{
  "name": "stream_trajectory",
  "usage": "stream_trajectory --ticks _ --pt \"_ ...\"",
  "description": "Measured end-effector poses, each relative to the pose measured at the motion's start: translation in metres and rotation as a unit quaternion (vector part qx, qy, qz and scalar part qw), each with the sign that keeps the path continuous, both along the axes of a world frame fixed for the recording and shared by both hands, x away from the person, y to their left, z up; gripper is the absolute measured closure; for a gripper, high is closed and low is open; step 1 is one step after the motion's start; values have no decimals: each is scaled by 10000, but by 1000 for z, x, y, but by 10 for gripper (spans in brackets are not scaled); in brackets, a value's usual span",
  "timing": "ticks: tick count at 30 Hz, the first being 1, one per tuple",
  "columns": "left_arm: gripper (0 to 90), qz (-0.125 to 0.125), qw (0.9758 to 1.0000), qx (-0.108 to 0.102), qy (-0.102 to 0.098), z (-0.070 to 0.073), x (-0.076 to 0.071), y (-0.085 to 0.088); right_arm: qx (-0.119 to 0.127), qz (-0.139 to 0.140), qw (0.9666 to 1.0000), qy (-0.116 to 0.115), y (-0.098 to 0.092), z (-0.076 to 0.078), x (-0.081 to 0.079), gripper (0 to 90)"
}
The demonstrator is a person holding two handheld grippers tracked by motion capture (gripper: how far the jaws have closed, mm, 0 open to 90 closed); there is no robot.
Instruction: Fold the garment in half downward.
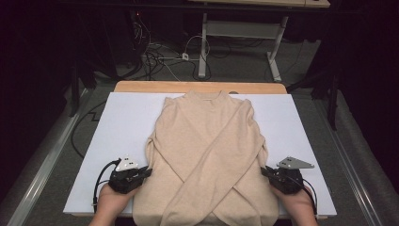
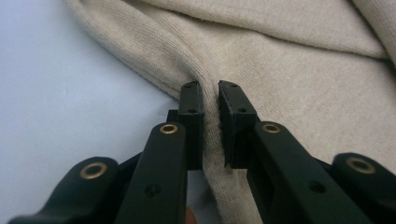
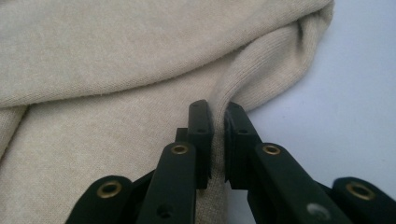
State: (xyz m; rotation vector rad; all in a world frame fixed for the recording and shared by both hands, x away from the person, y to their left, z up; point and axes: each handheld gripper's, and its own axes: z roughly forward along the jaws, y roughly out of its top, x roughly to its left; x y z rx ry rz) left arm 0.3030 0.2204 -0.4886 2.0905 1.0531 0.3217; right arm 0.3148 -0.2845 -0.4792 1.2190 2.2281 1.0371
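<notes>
**Both grippers pinch the sweater's side edges**

The beige sweater point(image 1: 207, 155) lies flat on the white board point(image 1: 117, 122), sleeves crossed over its front. The left gripper point(image 1: 147, 172) clamps a fold of its near-left edge; the right gripper point(image 1: 264, 170) clamps a fold of its near-right edge.
</notes>
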Motion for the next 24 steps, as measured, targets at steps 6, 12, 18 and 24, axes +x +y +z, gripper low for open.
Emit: stream_trajectory --ticks 6,12,18,24 --pt "796 35 9996 3 -263 4 -6 2 6 -20 9999 -146 -1 2 -3 862" --pt "801 4 9993 102 -353 17 -14 -4 86 -66 9997 -215 -4 6 -11 864" --pt "800 -59 9997 130 -181 20 -21 -2 -109 53 9995 -281 -6 15 -22 863" --pt "798 -239 9994 162 -165 16 -41 1 -40 172 9997 -169 -13 12 -37 862"
